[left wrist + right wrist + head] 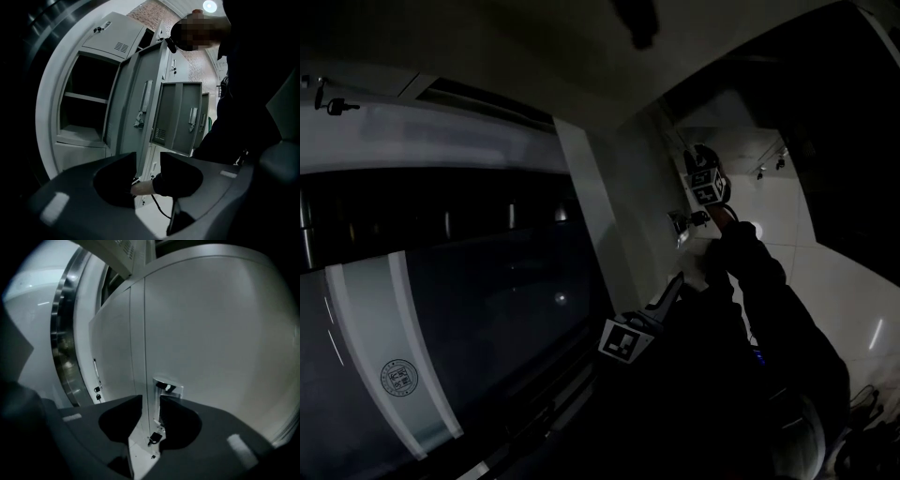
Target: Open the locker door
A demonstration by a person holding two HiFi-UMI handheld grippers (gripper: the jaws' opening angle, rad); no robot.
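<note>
The head view is very dark. My right gripper (692, 221) is raised at the right, against the edge of a pale grey locker door (623, 202). In the right gripper view that door (211, 333) is seen almost edge-on; its thin edge (144, 394) runs down between the jaws, which are closed onto it just below a recessed metal latch (167, 386). A small key lock (154, 437) hangs lower down. My left gripper (675, 286) hangs low, away from the door, holding nothing. Its jaws (149, 164) stand a little apart.
In the left gripper view, a bank of grey lockers (117, 42) has one compartment (86, 103) open and two doors (140, 103) (180, 117) swung out. A person's hand and dark sleeve (140, 188) show behind the jaws. A large dark glass panel (450, 309) fills the head view's left.
</note>
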